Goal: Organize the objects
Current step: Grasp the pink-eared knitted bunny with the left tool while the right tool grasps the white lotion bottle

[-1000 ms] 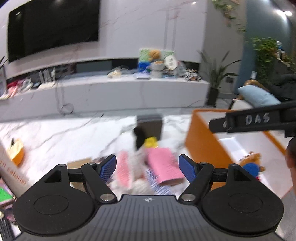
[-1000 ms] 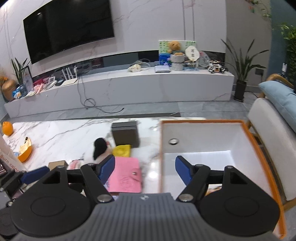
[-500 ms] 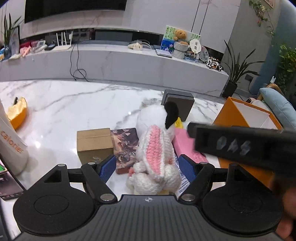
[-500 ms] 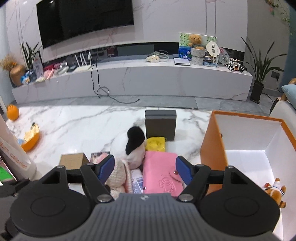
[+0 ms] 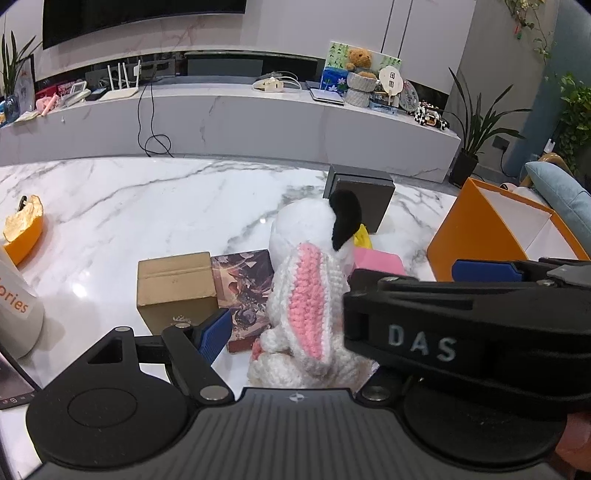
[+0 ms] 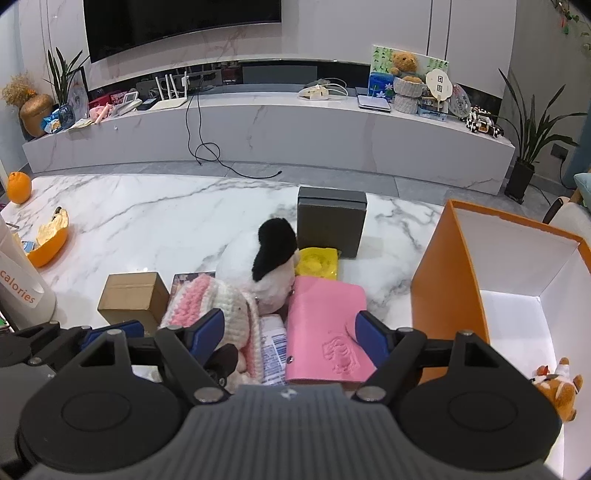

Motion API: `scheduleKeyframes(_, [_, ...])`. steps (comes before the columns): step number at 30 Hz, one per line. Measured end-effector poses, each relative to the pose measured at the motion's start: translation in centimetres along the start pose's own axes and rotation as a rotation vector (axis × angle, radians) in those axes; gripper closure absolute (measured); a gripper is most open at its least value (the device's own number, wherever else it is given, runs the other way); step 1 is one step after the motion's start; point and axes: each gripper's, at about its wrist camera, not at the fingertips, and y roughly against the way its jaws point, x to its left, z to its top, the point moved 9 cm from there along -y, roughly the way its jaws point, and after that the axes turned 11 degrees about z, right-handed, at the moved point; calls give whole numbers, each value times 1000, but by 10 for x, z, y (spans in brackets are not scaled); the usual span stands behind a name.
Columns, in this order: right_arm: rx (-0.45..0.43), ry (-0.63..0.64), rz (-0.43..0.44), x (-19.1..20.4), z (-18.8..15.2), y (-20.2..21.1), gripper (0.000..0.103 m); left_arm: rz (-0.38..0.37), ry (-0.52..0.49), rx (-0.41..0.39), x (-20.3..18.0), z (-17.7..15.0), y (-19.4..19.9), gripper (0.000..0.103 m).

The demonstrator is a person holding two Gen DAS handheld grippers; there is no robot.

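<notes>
A television (image 6: 181, 26) hangs above a long marble console (image 6: 266, 129) with potted plants (image 6: 532, 136).

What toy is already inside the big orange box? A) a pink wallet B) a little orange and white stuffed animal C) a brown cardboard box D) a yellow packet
B: the right wrist view shows a little orange and white stuffed animal lying on the white floor of the orange box, alone in the part of the box that shows.

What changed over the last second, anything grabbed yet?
Both grippers dropped toward the clutter: left gripper now straddles the crochet bunny, right gripper hangs over the pink wallet, its jaws opening. Nothing gripped. Objects and the orange box unmoved.
</notes>
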Motion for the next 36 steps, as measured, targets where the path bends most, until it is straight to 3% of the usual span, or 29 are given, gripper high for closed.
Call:
scheduleKeyframes(3, [-1,-17,-1,-5,0,0,24,-13,16,12,1,0,-3,27])
scheduleKeyframes(5, [2,-35,-5,-10,0,-1,23,-20,20,11,0,1,-4,40])
scheduleKeyframes(8, [9,-53,-10,-15,-1,-1,23,-33,6,17,-3,-1,-5,47])
scheduleKeyframes(17, [44,-61,-20,-22,-6,-4,22,-21,-20,13,0,-4,2,55])
scheduleKeyframes(27, [115,-24,-28,-23,-18,-16,21,-10,4,47,28,-11,11,57])
scheduleKeyframes(36, [237,73,46,0,-40,-37,20,3,14,83,54,-21,22,58])
